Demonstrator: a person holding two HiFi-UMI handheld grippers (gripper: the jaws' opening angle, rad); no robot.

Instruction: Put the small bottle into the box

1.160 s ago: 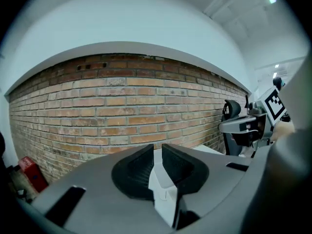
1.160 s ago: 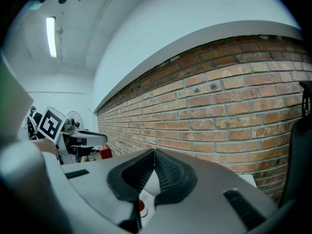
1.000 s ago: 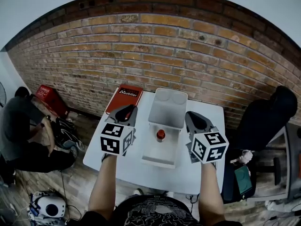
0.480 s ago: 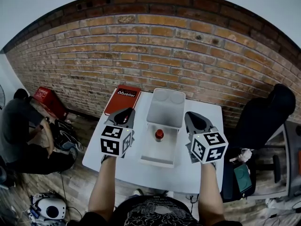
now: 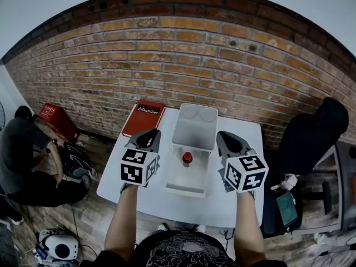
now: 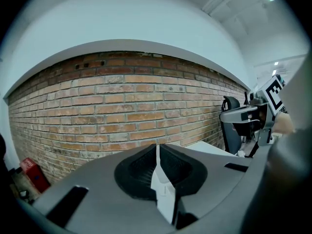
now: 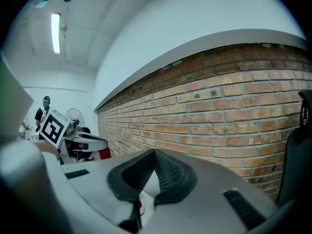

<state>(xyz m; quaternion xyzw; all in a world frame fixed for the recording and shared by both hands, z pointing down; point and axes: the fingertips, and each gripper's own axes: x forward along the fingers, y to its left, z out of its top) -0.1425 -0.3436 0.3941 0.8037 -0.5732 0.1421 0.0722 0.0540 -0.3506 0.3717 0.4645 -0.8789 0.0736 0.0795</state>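
Bottle (image 5: 187, 158) stands upright in the box (image 5: 187, 192), left claw (image 5: 148, 141) and right claw (image 5: 232, 144) shut and empty either side; any knock against the box risks toppling it.

From the head view the small bottle (image 5: 187, 158) shows only its red cap, its body too small to make out within the box (image 5: 185, 178). The left gripper (image 5: 148, 135) and right gripper (image 5: 228, 141) cover the holding hands; in both gripper views their own housings hide box and bottle.
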